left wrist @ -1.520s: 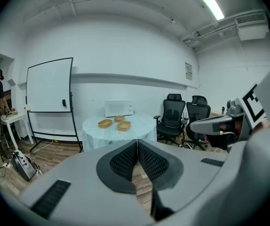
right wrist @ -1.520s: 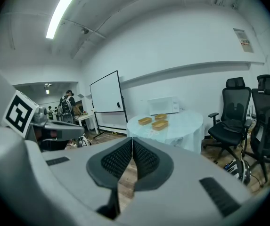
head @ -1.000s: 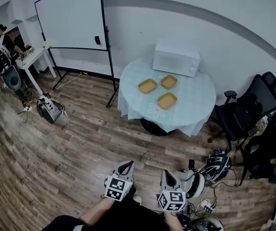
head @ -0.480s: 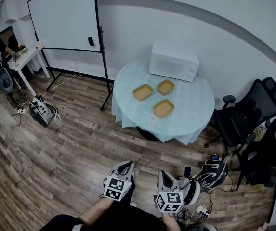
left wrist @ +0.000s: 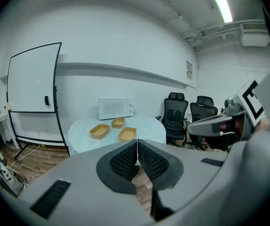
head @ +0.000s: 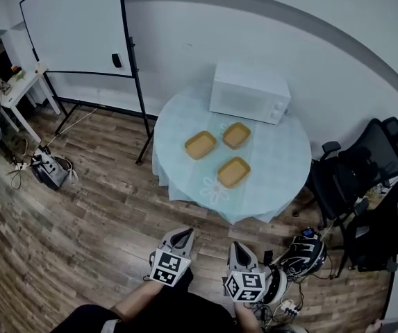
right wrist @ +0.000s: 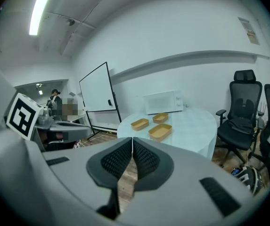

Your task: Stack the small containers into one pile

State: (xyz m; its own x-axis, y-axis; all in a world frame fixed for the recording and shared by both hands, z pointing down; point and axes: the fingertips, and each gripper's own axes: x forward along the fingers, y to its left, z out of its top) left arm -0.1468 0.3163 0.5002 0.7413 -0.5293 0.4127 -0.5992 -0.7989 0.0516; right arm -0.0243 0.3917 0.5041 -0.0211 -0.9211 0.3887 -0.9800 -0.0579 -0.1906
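Observation:
Three small tan containers lie apart on a round table with a pale cloth: one at the left, one at the back, one nearest me. They show again in the left gripper view and the right gripper view. My left gripper and right gripper are held low near my body, well short of the table. Both are shut with nothing between the jaws.
A white microwave stands at the table's back. A whiteboard on a stand is to the left, black office chairs to the right. Bags and cables lie on the wood floor near my right side. A person stands at a far-left desk.
The table and containers have come nearer and shifted left in the head view. Both grippers keep their place, shut.

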